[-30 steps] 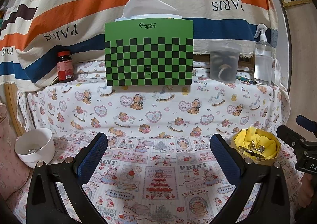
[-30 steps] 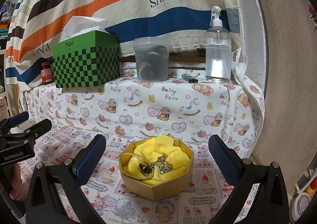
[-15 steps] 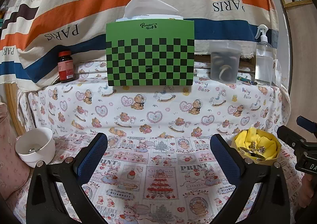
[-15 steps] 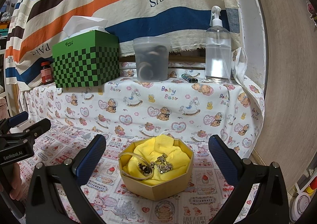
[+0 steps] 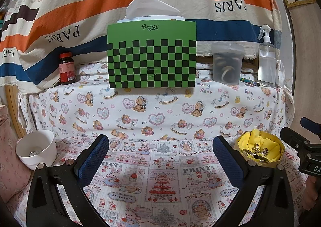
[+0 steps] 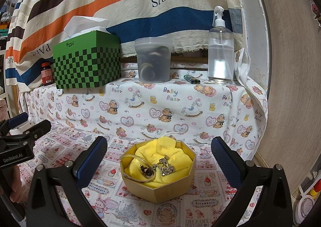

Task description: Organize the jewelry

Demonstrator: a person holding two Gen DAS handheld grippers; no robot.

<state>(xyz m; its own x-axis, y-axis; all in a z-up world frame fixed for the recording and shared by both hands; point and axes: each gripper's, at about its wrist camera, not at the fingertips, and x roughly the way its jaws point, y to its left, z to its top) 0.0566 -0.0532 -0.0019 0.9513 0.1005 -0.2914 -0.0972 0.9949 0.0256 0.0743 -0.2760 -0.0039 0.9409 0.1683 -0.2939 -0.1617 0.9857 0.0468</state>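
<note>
An octagonal tan box lined with yellow cloth holds the jewelry: a clear bangle, a dark ring and sparkly pieces. It sits between the open fingers of my right gripper, which holds nothing. In the left wrist view the same box lies at the right. My left gripper is open and empty over the printed cloth. A white bowl with something small inside stands at the far left.
On the raised shelf behind stand a green checkered tissue box, a red-capped jar, a clear tub, a spray bottle and a lighter. A striped cloth hangs behind. A wooden panel borders the right.
Almost nothing has changed. The left wrist view has shifted very slightly, and both grippers stay open and in place.
</note>
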